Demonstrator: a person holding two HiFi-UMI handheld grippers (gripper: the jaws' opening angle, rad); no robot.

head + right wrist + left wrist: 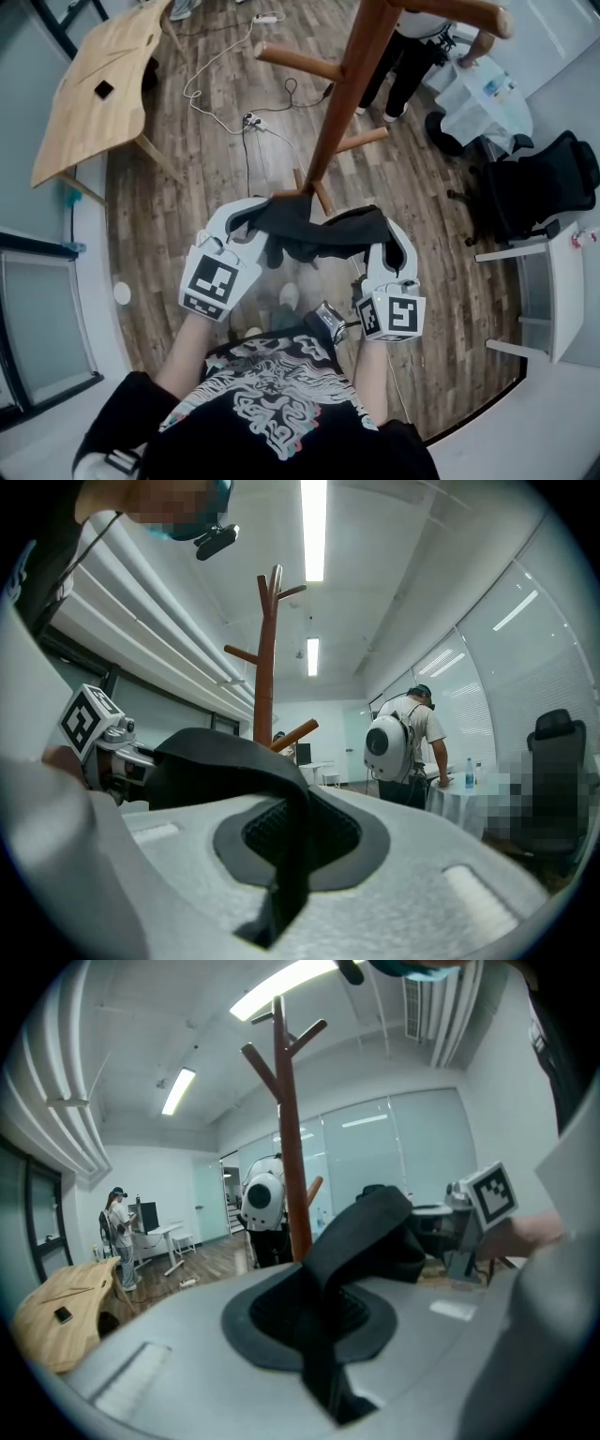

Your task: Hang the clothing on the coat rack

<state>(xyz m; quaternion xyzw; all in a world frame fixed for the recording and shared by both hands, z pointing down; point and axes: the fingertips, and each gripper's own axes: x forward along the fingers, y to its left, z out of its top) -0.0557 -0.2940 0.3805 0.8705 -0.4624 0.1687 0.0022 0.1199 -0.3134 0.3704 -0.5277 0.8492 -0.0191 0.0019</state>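
Observation:
A dark garment (305, 230) hangs stretched between my two grippers, just in front of the brown wooden coat rack (342, 103). My left gripper (246, 217) is shut on the garment's left end, with a fold of cloth (361, 1241) pinched between the jaws. My right gripper (389, 236) is shut on the right end, where the cloth (225, 761) drapes over the jaws. In the left gripper view the rack's pole (291, 1147) rises straight ahead with its pegs high up. The rack (265, 658) stands ahead and slightly left in the right gripper view. No clothing hangs on the pegs I can see.
A wooden table (94, 84) stands at the far left, and cables (248, 117) lie on the floor near the rack's base. A person with a white backpack (412, 47) stands by a white table (487, 103). A black office chair (539, 187) and a white desk (562, 281) are on the right.

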